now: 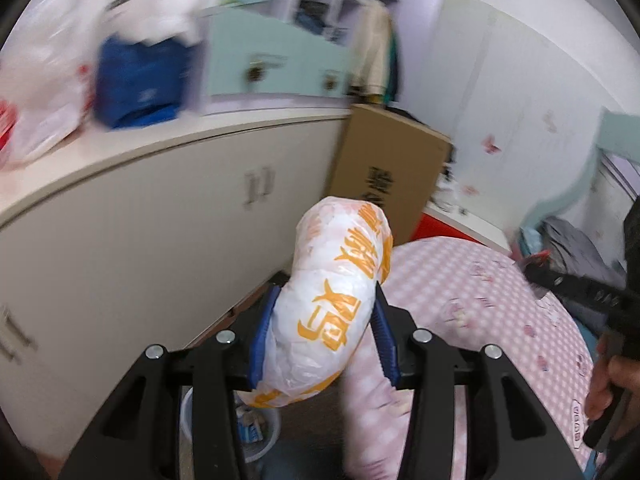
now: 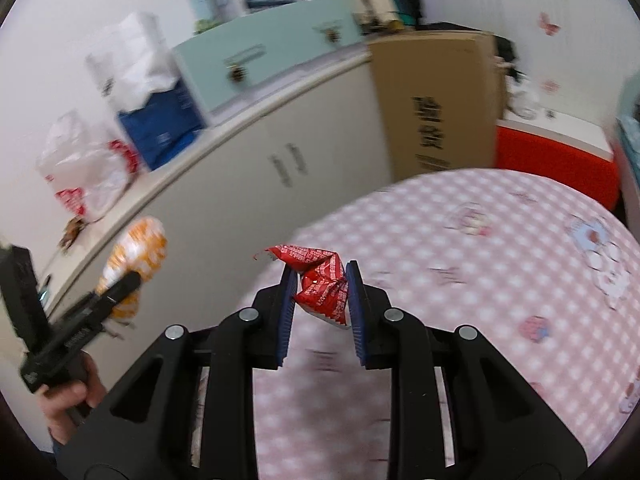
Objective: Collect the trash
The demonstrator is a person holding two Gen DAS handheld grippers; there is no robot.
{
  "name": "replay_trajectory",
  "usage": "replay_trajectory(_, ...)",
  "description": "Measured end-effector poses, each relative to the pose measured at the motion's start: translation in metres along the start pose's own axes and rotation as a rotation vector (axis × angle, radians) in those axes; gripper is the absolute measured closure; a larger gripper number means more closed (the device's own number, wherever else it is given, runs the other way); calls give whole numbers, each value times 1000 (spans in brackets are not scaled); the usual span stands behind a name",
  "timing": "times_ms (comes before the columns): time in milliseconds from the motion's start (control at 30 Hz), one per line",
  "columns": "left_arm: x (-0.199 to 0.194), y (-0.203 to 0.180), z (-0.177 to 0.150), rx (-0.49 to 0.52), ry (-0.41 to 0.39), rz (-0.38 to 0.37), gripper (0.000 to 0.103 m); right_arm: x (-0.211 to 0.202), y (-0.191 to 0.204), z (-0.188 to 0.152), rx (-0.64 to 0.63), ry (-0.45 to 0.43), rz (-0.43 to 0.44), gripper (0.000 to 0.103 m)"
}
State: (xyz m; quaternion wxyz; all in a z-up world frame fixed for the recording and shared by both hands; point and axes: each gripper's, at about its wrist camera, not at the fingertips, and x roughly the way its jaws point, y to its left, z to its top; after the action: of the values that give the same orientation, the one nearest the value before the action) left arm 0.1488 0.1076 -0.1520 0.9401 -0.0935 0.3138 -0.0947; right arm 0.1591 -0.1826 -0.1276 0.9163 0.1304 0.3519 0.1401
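Item 1: left gripper (image 1: 324, 334). Jaws are clamped on a crumpled white plastic bag (image 1: 340, 296) printed in orange; the bag is pinched around its middle, its ends bulging out above and below the blue pads. It is held clear of the pink checked bedcover (image 1: 480, 292) to the right of the jaws.

Item 2: small white waste bin (image 1: 264, 436). Seen below and just behind the left jaws, partly hidden by the gripper frame, with scraps already inside. It is judged to be the place meant for the bag, which is carried high enough to be let fall.

Item 3: right gripper (image 2: 320, 302). Jaws are closed on a red snack wrapper (image 2: 320, 284), gripped across its lower part, a twisted end sticking out above the pads. The wrapper is lifted off the bedcover beneath the jaws.

Item 4: pale cabinet (image 2: 240, 200). Stands beyond and left of both jaws; not involved.
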Motion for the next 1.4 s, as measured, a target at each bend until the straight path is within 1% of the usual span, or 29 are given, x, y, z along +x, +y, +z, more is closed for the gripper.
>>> replay_trajectory(133, 0, 54, -20, -79, 48, 79, 59, 32, 52, 1, -54, 48, 87, 78)
replay_trajectory(200, 2, 80, -32, -115, 77, 119, 59, 49, 73, -2, -78, 73, 115, 78)
replay_trajectory(267, 3, 101, -41, -150, 97, 140, 60, 72, 97, -7, -90, 113, 162, 78)
replay_trajectory(333, 5, 121, -51, -174, 120, 161, 59, 91, 114, -13, -100, 148, 181, 78)
replay_trajectory(433, 11, 138, -61, -200, 145, 177, 59, 117, 134, -22, -107, 198, 205, 78)
replay_trajectory(567, 22, 155, -75, -237, 179, 192, 59, 148, 153, -35, -114, 260, 208, 78)
replay_trajectory(700, 37, 170, -91, -266, 220, 200, 59, 172, 160, -45, -111, 312, 193, 78)
replay_trajectory(967, 84, 191, -119, -313, 338, 195, 59, 237, 167, -79, -97, 461, 118, 78)
replay_trajectory(1067, 104, 193, -130, -313, 384, 171, 57, 252, 166, -88, -91, 501, 96, 77)
replay_trajectory(1100, 112, 194, -134, -312, 405, 155, 52, 256, 167, -90, -93, 509, 90, 77)
replay_trajectory(1133, 121, 195, -139, -317, 432, 139, 39, 263, 169, -93, -105, 523, 69, 76)
replay_trajectory(1167, 131, 198, -146, -326, 469, 133, 31, 268, 170, -96, -115, 542, 52, 56)
replay_trajectory(1200, 136, 202, -152, -327, 492, 137, 22, 272, 170, -98, -117, 553, 37, 42)
replay_trajectory(1233, 143, 204, -157, -320, 519, 140, 21, 275, 170, -100, -118, 546, 25, 31)
replay_trajectory(1267, 147, 206, -161, -313, 534, 152, 21, 276, 170, -101, -123, 548, 18, 31)
replay_trajectory(1333, 148, 213, -166, -309, 556, 210, 21, 278, 169, -104, -124, 569, 14, 30)
replay_trajectory(1367, 146, 215, -166, -315, 554, 219, 20, 278, 169, -105, -125, 572, 14, 28)
replay_trajectory(1400, 141, 218, -166, -327, 543, 229, 18, 277, 169, -104, -127, 570, 9, 22)
